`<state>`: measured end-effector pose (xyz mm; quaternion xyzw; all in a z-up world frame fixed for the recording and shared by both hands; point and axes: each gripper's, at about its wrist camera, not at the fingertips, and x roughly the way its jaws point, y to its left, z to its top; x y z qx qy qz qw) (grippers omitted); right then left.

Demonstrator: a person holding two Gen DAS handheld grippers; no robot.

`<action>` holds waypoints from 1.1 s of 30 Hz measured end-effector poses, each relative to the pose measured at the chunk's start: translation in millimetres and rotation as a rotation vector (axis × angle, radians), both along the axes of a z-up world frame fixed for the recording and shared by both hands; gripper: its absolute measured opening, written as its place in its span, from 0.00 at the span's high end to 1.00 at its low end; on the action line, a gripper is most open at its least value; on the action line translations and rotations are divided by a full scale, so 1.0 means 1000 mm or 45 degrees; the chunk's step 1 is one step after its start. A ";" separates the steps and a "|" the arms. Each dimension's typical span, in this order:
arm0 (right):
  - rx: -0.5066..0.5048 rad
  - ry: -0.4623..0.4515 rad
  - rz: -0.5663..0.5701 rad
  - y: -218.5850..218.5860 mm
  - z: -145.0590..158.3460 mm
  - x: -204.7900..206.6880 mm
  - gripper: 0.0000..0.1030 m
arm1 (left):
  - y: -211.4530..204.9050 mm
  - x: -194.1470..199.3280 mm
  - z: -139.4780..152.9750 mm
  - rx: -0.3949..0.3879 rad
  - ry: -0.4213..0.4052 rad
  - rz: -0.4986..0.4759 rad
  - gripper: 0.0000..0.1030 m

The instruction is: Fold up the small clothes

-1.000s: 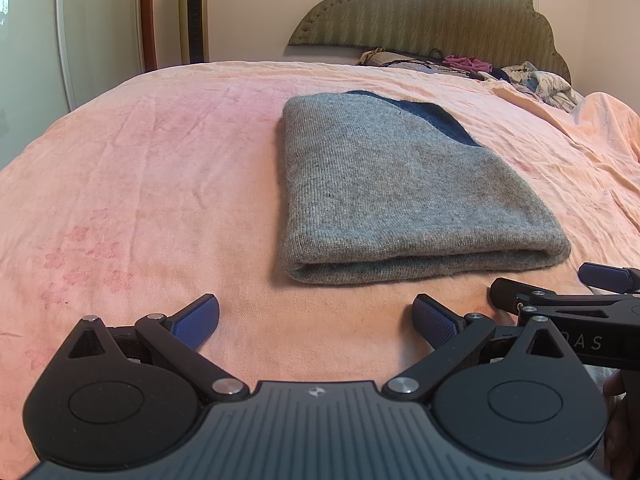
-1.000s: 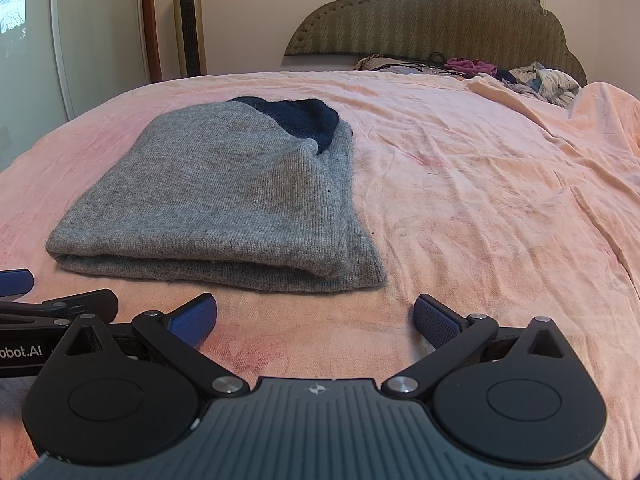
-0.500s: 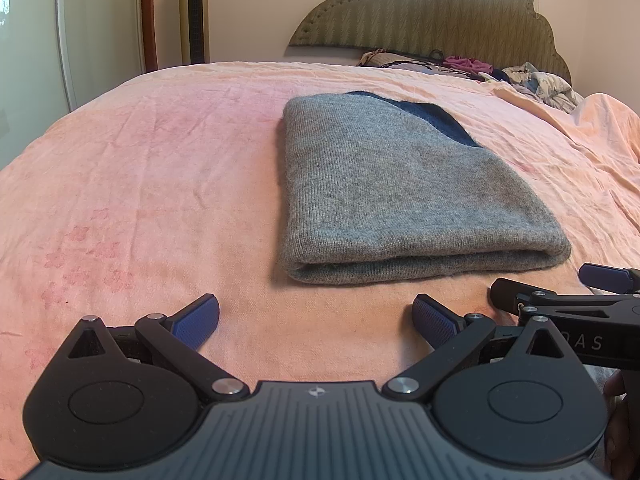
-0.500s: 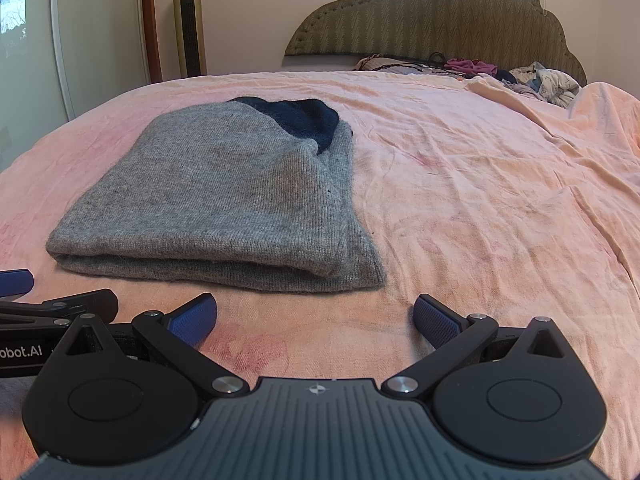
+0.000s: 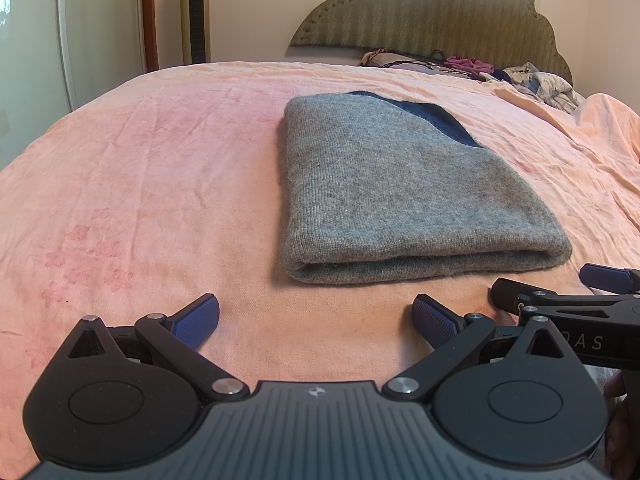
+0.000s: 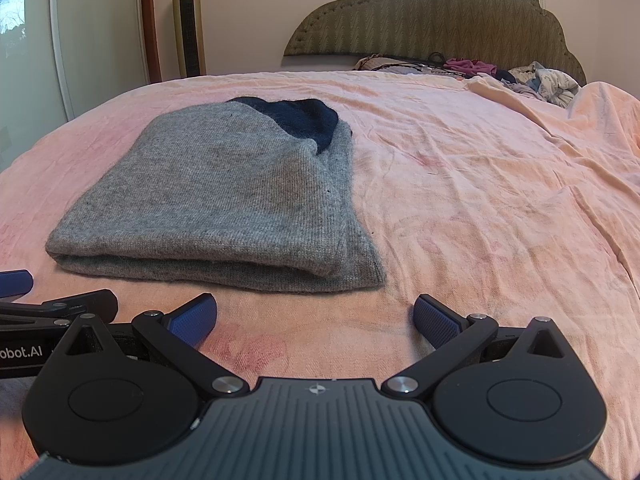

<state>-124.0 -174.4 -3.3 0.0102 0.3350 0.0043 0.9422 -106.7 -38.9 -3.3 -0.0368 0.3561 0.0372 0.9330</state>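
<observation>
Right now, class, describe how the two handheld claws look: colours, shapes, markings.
Left claw and right claw match: black linkage arms on round black discs, silver pivot screws, a ribbed grey body with a small emblem, and textured blue rubber finger pads. White lettering marks their sides.

Left gripper (image 5: pixel 316 320): matte black body, ribbed grey centre plate with a small compass-like logo, two round black hubs, silver pivot screws, triangular cut-outs, blue textured fingertip pads (image 5: pixel 198 320). Right gripper (image 6: pixel 316 318): identical build. White lettering on their sides, partly readable: "obot.AI", "DAS".
</observation>
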 end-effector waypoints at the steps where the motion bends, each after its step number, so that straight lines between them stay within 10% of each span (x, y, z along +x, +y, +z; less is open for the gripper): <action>1: 0.000 0.000 0.000 0.000 0.000 0.000 0.00 | 0.000 0.000 0.000 -0.001 -0.001 0.001 0.00; 33: 0.000 -0.002 -0.001 0.000 0.000 0.000 0.00 | -0.002 0.000 0.001 -0.035 0.000 0.036 0.00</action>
